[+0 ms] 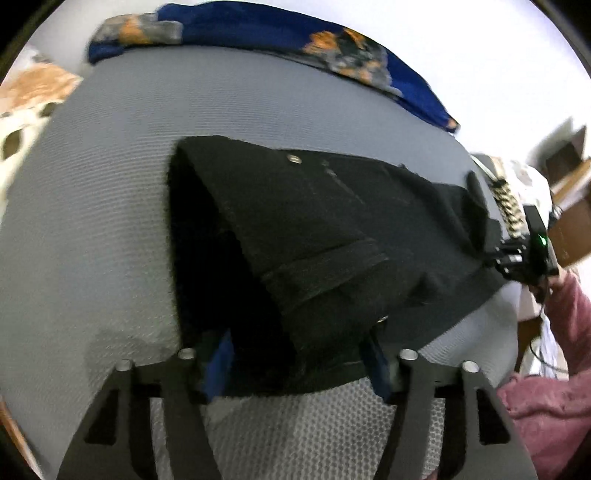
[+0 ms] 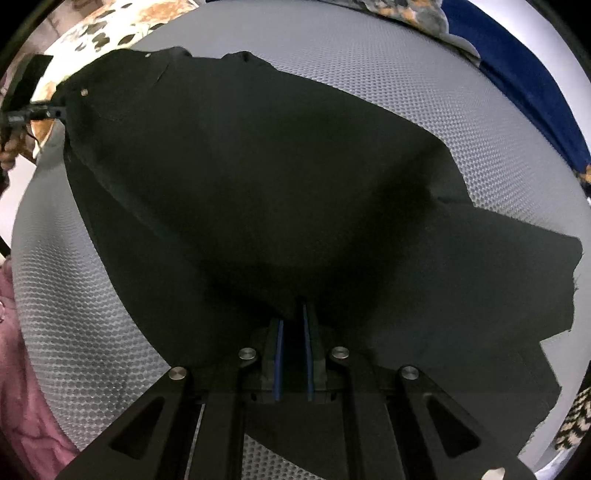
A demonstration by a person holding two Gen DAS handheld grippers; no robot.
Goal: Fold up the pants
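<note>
Black pants (image 1: 314, 229) lie on a grey mesh mat (image 1: 110, 203), waistband with a metal button at the far side. My left gripper (image 1: 299, 365) stands wide open, its blue-padded fingers (image 1: 218, 369) on either side of a bunched edge of the pants. My right gripper (image 2: 293, 332) is nearly shut on a fold of the pants (image 2: 277, 184), which rise tented from its pads. In the left wrist view the right gripper (image 1: 517, 254) shows at the pants' right edge. In the right wrist view the left gripper (image 2: 33, 110) shows at the far left corner.
A blue and orange patterned cloth (image 1: 258, 29) lies along the mat's far edge. A floral cloth (image 1: 26, 103) sits at the left. A pink-sleeved arm (image 1: 554, 350) is at the right, with wooden furniture (image 1: 569, 173) beyond.
</note>
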